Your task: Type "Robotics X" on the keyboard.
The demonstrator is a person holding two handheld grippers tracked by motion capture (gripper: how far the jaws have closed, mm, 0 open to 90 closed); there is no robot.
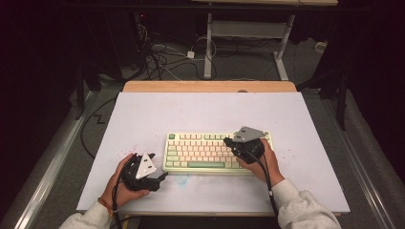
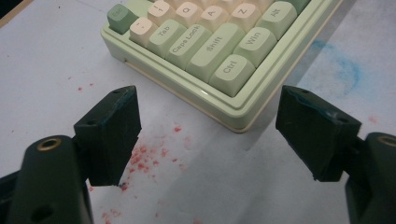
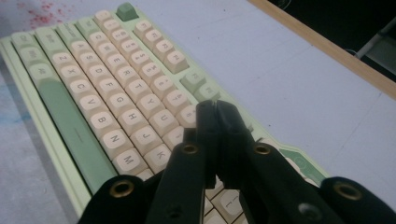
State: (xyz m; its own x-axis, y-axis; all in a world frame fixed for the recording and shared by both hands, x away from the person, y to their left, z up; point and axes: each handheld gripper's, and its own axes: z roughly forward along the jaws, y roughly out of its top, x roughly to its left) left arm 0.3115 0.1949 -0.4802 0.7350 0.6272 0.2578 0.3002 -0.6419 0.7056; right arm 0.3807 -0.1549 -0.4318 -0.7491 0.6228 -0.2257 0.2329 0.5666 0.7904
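- keyboard (image 1: 203, 152) sits flat on the white board (image 1: 143, 119), near the person's edge, about centred between the two hands.
- right gripper (image 3: 216, 116) is over the keyboard's right end; jaws pressed together, nothing between them, tips just above the keys near the u/j/k rows. cannot tell if they touch a key.
- left gripper (image 2: 208, 121) is low on the board just off the keyboard's left end, jaws spread wide, empty, aimed at the ctrl corner; apart from the case.
- red specks (image 2: 147, 154) on the board under the left jaws, faint blue smudge (image 2: 343, 70) beside the keyboard's front edge.
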